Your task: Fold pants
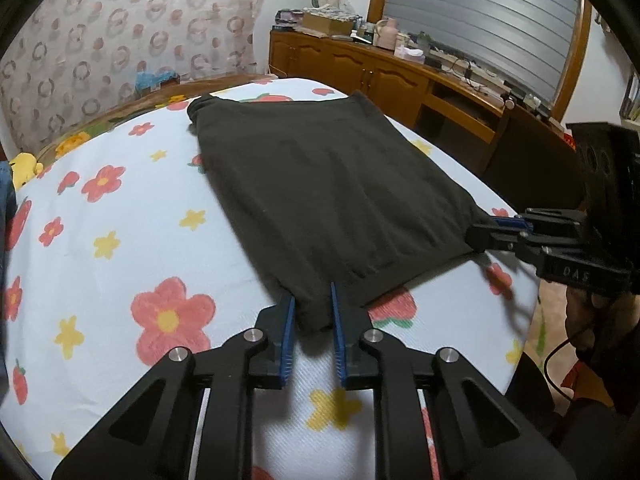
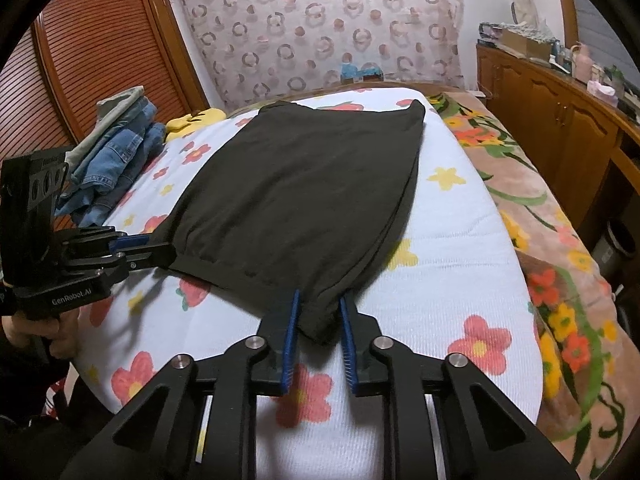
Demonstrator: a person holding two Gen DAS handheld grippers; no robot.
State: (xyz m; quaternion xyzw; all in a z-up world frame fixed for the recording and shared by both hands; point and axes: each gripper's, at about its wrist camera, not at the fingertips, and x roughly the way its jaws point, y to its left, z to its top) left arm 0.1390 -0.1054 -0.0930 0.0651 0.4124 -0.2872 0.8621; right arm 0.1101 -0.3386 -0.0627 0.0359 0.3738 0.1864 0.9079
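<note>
A bedroom, with a ring-patterned curtain (image 2: 320, 28) on the far wall and a wooden sideboard (image 1: 384, 68) cluttered with small things along one side. The bed carries a white flowered sheet (image 1: 120, 240), and beyond its edge a brighter floral blanket (image 2: 560, 260) shows. The dark pants (image 1: 320, 184) lie flat on the sheet, folded into a broad rectangle stretching away from both pairs of fingers.

The left gripper (image 1: 313, 320) has the near left corner of the cloth between its 2 blue pads (image 1: 289, 320), the fingers set narrow with fabric filling the gap. The right gripper (image 2: 318, 320) does the same at the near right corner, its blue pads (image 2: 347, 328) close on either side of a bunched tip of cloth. Each gripper shows in the other's view, out to the side at the hem.

Past the left fingers, near the far side of the bed, sit a pile of denim clothes (image 2: 116, 152) and something yellow (image 2: 192, 120).
</note>
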